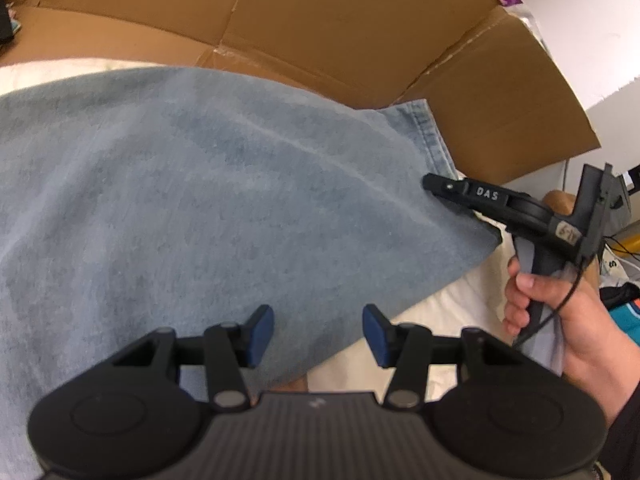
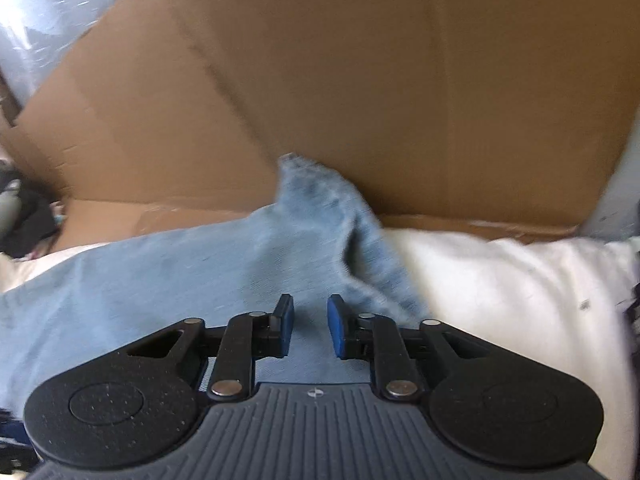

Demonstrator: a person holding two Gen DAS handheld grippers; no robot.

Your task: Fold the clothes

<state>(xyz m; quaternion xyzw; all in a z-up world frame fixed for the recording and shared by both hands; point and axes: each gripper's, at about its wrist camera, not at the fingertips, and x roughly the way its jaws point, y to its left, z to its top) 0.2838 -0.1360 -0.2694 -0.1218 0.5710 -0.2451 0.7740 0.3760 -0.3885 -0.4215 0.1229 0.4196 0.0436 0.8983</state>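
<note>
1. A light blue denim garment [image 1: 208,200] lies spread across a white padded surface [image 1: 452,304], covering most of the left and middle of the scene.
2. A hemmed, stitched edge of the garment [image 1: 434,136] reaches the far right, up against flattened brown cardboard [image 1: 360,24] that stands behind the surface.
3. The left claw [image 1: 318,336] hangs above the near edge of the garment, its blue-padded fingers [image 1: 262,334] spread wide apart with nothing between them.
4. The right claw [image 2: 310,328] sits over the garment's right side, fingers parted with only a narrow gap, gripping nothing.
5. In the left wrist view, the right claw [image 1: 436,184] tip touches the garment's right edge, and a bare hand [image 1: 560,312] holds its handle.
6. In the right wrist view, a fold of the garment [image 2: 320,200] stands raised just beyond the claw; this view is blurred.
</note>
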